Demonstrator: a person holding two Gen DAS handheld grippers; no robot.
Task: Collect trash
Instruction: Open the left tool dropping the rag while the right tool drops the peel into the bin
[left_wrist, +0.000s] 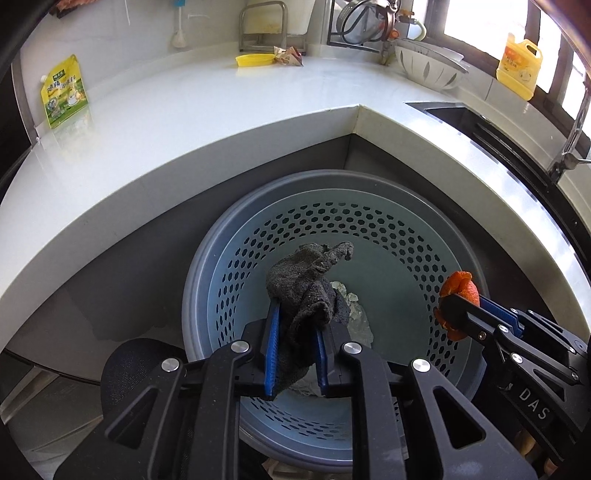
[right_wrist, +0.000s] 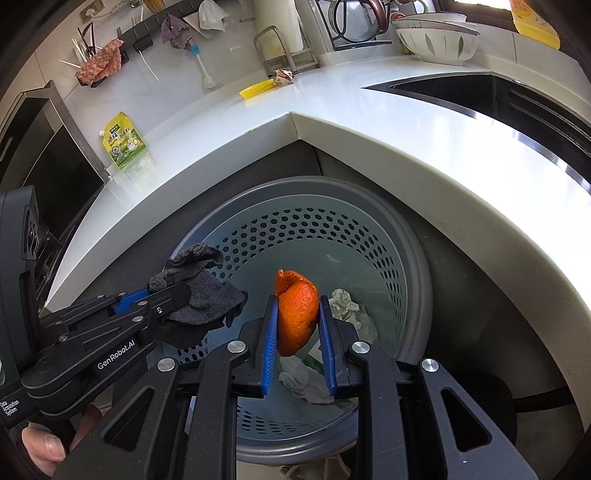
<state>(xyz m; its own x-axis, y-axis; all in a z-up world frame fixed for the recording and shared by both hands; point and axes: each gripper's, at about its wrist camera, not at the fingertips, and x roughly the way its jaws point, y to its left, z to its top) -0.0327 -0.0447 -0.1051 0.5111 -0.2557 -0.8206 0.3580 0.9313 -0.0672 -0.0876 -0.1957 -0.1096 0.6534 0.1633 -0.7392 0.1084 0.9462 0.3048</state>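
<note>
Left wrist view: we look steeply down, close above the round perforated blue-grey plastic bin (left_wrist: 388, 236). Right wrist view: the same, from its right. Shared: bin (right_wrist: 369, 236), white stone countertop corner (left_wrist: 354, 110) (right_wrist: 295, 122).

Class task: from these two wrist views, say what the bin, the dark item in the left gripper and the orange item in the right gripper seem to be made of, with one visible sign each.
Bin: looks like matte grey-blue moulded plastic; its wall has regular hexagonal holes.
Dark item: seemingly knitted fabric, perhaps a sock; fuzzy, limp folds.
Orange item: apparently citrus peel; pitted, slightly glossy skin, curled edge.
</note>
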